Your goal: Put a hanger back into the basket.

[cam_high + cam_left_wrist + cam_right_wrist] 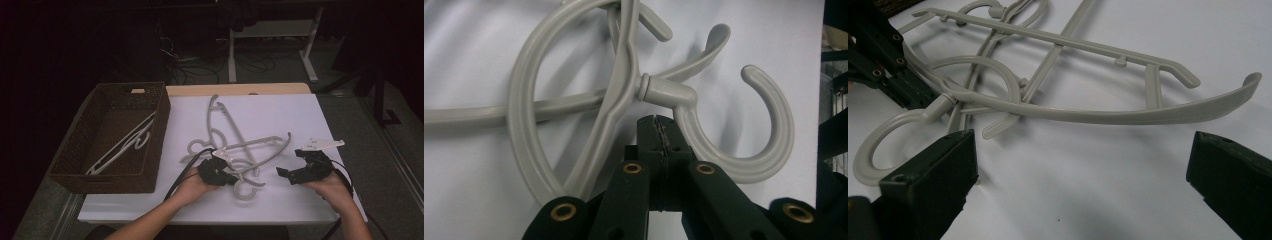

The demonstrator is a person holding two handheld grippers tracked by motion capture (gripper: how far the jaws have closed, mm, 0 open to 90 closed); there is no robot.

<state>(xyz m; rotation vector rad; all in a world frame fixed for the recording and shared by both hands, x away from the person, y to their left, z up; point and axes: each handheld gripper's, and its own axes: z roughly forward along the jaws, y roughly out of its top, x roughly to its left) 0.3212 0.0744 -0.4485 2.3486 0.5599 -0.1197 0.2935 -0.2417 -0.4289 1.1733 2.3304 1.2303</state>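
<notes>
Sorting hangers into the basket (107,176) looks like the job, now at the pick-up step. The left tool (659,127) is closed with nothing gripped, its tips just beside the nearest hanger (250,165) neck, at 6 o'clock on the tabletop (280,112). The right tool (1083,175) waits open at 4 o'clock. Next: open left, straddle the neck, clamp

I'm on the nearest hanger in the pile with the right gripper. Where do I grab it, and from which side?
Probably the curved shoulder arm of the nearest hanger, taken from above on its free right stretch. It lies flat on the white table, slim enough for the open right gripper, and clear of the crossed hangers and the shut left gripper by the hook.
</notes>
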